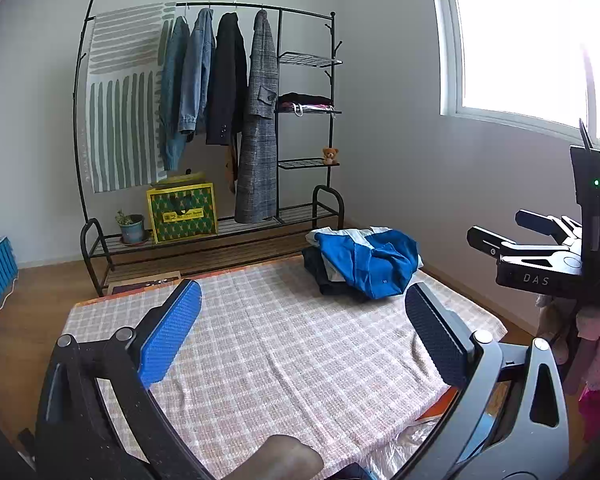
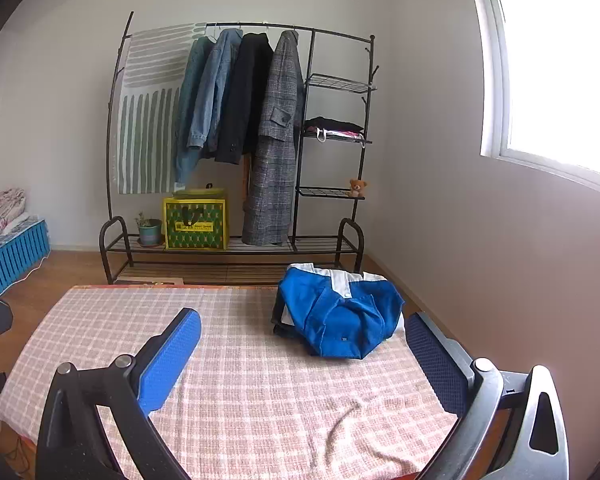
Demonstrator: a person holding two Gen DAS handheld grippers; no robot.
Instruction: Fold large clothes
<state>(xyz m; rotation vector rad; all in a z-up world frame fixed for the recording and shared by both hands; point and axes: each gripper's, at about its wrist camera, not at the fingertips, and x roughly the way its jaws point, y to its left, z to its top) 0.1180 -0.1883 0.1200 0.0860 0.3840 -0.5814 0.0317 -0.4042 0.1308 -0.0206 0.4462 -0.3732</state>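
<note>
A folded blue and white garment (image 2: 340, 316) lies on top of a dark folded garment (image 2: 281, 322) at the far right of the table with the checked cloth (image 2: 240, 380). The same stack (image 1: 370, 262) shows in the left wrist view. My left gripper (image 1: 302, 338) hangs open over the near part of the cloth, nothing between its fingers. My right gripper (image 2: 302, 354) is open too, short of the stack and holding nothing; its body (image 1: 540, 256) appears at the right edge of the left wrist view.
A black clothes rack (image 2: 240, 136) with hanging coats, a yellow-green box (image 2: 195, 222), a plant pot (image 2: 150, 231) and a small teddy bear (image 2: 357, 188) stands behind the table. A blue crate (image 2: 8, 256) with bedding sits at left. A window (image 2: 560, 64) is at right.
</note>
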